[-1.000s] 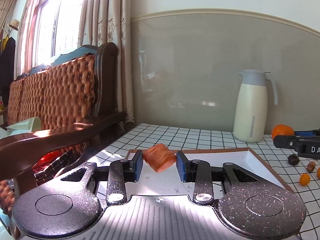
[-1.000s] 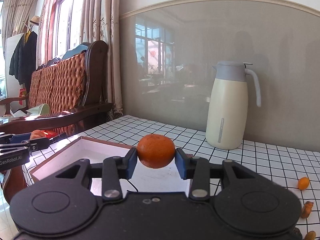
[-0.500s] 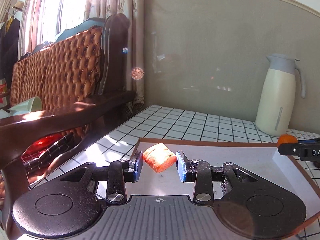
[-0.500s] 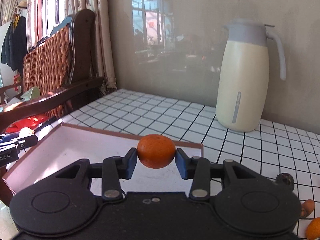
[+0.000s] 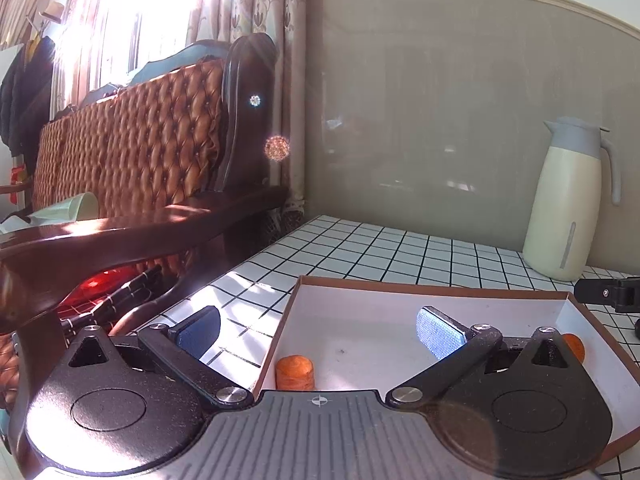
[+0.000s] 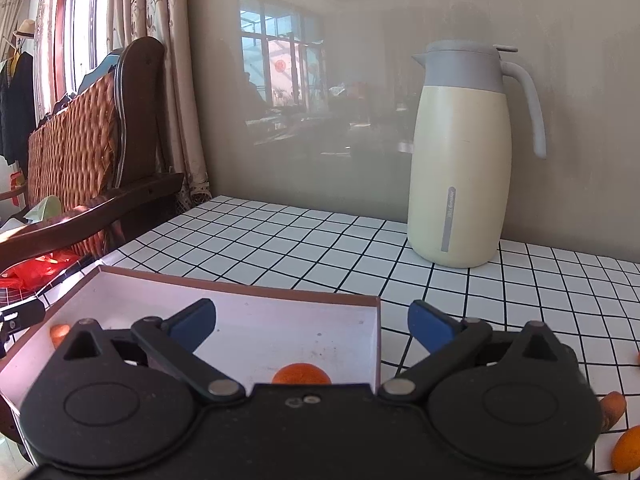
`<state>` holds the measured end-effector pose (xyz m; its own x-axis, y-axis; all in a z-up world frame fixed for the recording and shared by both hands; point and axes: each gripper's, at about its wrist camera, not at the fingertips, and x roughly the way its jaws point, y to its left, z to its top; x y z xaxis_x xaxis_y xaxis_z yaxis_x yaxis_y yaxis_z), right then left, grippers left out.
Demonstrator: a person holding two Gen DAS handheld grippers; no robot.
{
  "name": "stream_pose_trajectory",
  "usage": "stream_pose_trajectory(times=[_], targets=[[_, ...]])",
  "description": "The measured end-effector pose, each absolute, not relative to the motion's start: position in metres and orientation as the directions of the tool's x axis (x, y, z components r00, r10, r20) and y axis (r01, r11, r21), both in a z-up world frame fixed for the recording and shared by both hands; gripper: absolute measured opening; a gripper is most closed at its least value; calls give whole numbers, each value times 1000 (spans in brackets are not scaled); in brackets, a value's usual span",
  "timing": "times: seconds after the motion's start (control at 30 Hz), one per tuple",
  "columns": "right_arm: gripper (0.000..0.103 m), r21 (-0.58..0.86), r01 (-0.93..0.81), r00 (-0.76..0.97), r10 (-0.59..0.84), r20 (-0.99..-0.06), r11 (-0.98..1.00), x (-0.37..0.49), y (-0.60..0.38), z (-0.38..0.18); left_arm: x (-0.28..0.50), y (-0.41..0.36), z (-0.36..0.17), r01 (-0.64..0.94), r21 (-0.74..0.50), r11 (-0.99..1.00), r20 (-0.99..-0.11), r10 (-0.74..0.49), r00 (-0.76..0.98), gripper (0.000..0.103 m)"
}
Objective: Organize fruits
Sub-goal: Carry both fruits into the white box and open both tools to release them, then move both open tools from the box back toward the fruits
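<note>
— Now, largest first: white-lined box [image 5: 448, 336] with brown rim, near the left edge of the checked tabletop [image 6: 304, 240]. Beyond it, toward the far edge, a cream thermal jug [image 6: 460, 160].

— And the grippers?

— Left gripper [image 5: 318, 330] spread wide, jaws just opened, nothing pressed between them. Right gripper [image 6: 312, 326] likewise wide, just opened, empty.

— Fruit, then?

— Mandarin [image 6: 302, 374] on the box floor, below and just short of the right pads, by the right wall. Orange ridged fruit piece [image 5: 295, 372] upright by the left wall, under the left jaws. Probably both released; loose fruit [image 6: 628, 448] off the box's right side, nearer the right hand.
</note>
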<state>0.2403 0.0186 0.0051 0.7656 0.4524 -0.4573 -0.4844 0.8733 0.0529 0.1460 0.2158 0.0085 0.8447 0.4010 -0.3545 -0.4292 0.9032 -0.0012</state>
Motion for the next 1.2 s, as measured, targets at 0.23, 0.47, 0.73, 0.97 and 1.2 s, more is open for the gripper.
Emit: stream_pose_trajectory(times=[0.23,0.47,0.73,0.97,1.2], targets=[[97,35,-508,757,466,-458,860,239,25,4,147,212,10,-416,0,909,-358,389,849,103],[97,29,-513,754,467,-462,858,234,21,6,139,203,15,-399,-2,917,-350,373,859,103],[97,35,-501,782,470,-410,865,206,-9,24,114,175,28,-332,0,943,-315,315,895,103],[97,60,-465,808,452,-378,883,175,-47,28,85,143,28,-295,-34,955,-313,270,910,103],[97,16,-451,824,424,-376,892,147,-75,29,72,104,32,-232,-4,973,-281,221,934,103]])
